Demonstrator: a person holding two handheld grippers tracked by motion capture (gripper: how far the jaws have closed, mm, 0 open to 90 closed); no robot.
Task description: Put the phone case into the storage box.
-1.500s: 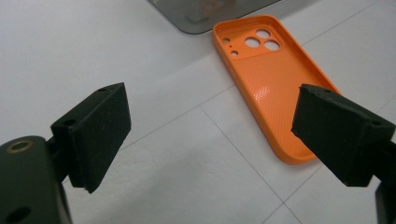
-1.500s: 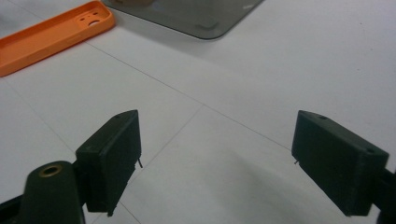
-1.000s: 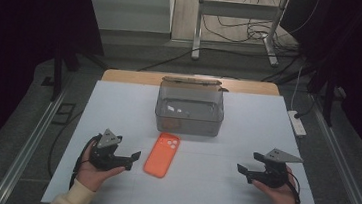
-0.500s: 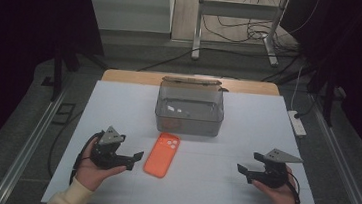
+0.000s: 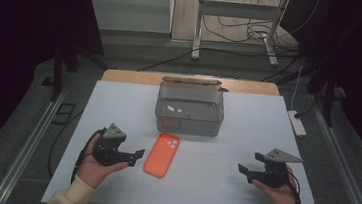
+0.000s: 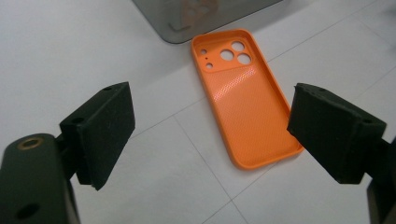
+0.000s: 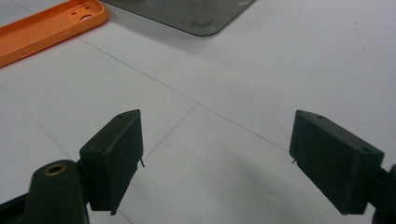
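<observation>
An orange phone case (image 5: 162, 154) lies flat on the white table (image 5: 118, 106), inner side up, camera holes toward the far end. In the left gripper view the case (image 6: 245, 93) sits just beyond the open jaws. My left gripper (image 5: 135, 157) hovers close to the case's left edge, open and holding nothing. My right gripper (image 5: 243, 171) is open too, well to the right of the case, over bare table. In the right gripper view the orange case (image 7: 44, 28) shows at the upper left.
A clear grey plastic box (image 5: 190, 109) with its lid open stands behind the case at the table's middle. A white power strip (image 5: 298, 123) lies at the right edge. Metal rails run along both sides of the table.
My left gripper has edged right, closer to the phone case. The right gripper and the case have stayed where they were.
</observation>
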